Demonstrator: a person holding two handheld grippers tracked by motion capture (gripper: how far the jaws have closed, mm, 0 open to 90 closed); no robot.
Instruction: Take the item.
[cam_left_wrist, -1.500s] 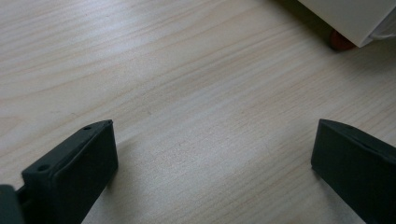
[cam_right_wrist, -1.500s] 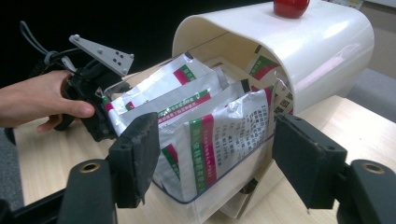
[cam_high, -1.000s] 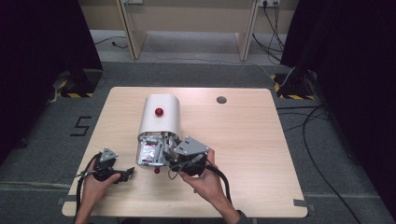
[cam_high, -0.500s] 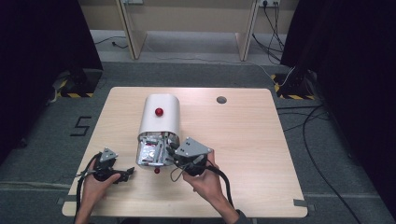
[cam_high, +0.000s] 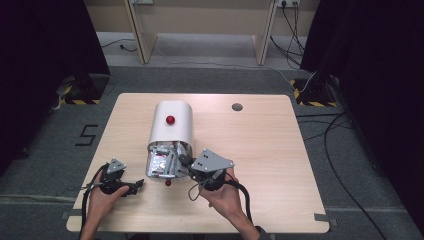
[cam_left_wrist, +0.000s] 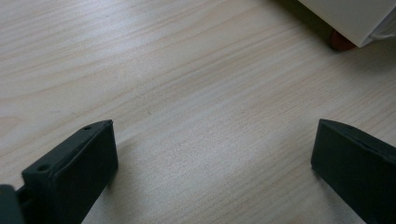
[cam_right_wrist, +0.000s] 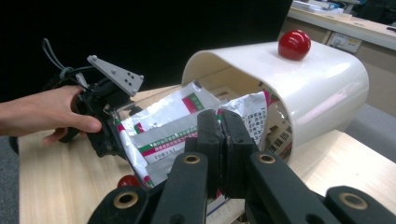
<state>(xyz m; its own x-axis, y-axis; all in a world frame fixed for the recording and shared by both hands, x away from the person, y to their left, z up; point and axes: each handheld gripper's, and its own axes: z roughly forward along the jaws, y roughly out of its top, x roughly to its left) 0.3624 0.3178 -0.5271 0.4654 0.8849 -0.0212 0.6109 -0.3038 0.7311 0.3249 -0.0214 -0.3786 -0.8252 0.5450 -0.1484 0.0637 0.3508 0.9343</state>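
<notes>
A white round-topped box (cam_high: 171, 129) with a red knob (cam_high: 170, 119) lies on the wooden table (cam_high: 270, 150). Its open front faces the person and is stuffed with silver and white packets (cam_high: 162, 164). My right gripper (cam_high: 183, 161) reaches into that opening. Its jaws have just been closing and now stand shut, pinching the thin edge of a packet (cam_right_wrist: 254, 114). My left gripper (cam_high: 134, 185) rests on the table to the left of the box. It is open, and only bare wood (cam_left_wrist: 210, 140) lies between its jaws.
A clear flap with a small red knob (cam_high: 168, 182) hangs down at the box's front. That knob (cam_left_wrist: 340, 41) also lies ahead of the left gripper. A round grommet hole (cam_high: 237, 106) sits at the table's far side. Cables trail from both grippers.
The right gripper has shifted very slightly at the mouth of the box. The left hand and its gripper have stayed put.
</notes>
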